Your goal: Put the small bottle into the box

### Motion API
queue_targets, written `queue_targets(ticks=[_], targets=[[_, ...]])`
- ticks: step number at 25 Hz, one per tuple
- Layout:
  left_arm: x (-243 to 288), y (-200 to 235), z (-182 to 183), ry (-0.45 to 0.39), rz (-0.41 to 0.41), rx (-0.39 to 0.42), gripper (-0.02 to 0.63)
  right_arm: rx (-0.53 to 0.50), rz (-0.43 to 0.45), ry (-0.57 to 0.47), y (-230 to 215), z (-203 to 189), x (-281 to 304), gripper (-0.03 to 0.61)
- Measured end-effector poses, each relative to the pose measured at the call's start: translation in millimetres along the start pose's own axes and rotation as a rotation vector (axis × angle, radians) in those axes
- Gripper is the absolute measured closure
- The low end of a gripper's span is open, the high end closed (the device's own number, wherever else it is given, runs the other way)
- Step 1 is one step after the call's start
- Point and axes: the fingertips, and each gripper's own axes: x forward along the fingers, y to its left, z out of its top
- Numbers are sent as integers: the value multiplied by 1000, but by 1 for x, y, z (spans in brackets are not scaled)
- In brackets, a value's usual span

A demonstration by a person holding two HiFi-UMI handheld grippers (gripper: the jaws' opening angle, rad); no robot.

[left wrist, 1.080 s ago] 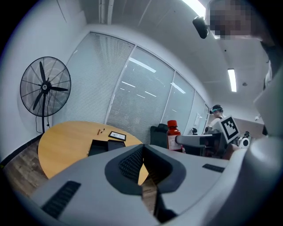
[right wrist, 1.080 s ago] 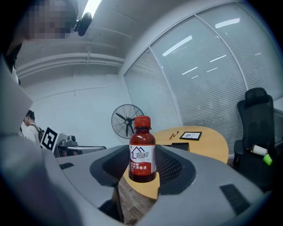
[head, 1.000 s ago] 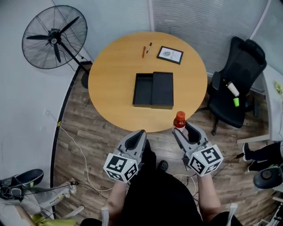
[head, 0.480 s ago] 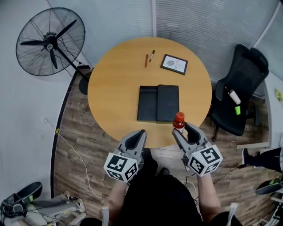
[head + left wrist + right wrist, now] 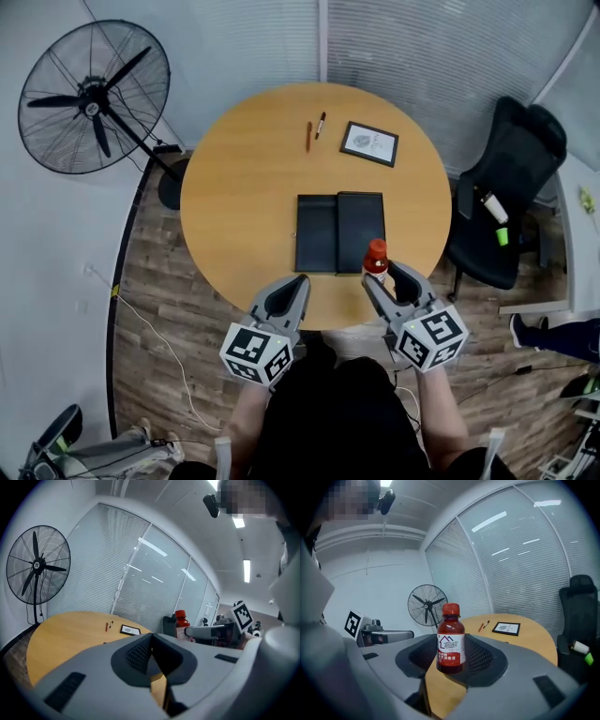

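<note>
Room: curved perimeter. Far side is glazed, with closed white slatted blinds [image 5: 422, 47] behind vertical mullions. Left side is a plain pale wall [image 5: 56, 244] with a dark baseboard along its foot.

Floor [image 5: 159, 281]: brown wood-look planks; a white cable [image 5: 155, 328] trails across it at left.

Furniture: round counter [image 5: 244, 187] with a light wood top, mid-room. Black pedestal fan [image 5: 89, 98] stands just beside its left edge. Black office chair [image 5: 511, 187] stands near its right edge.

Light: strip fixtures [image 5: 247, 570] lit on the white ceiling; even illumination.
</note>
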Motion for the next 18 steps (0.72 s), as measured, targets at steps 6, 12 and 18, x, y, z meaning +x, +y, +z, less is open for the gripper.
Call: queue_targets(ticks=[6,12,18], targets=[[9,16,0,10,0,-16,618,3,1,27,0,-3,18,383],[13,22,-3,20,37,-32,618,-4,42,56,-4,-2,31,383],[29,29,-1,0,119,-56,618,-26,133,102,-21,-1,51,383]])
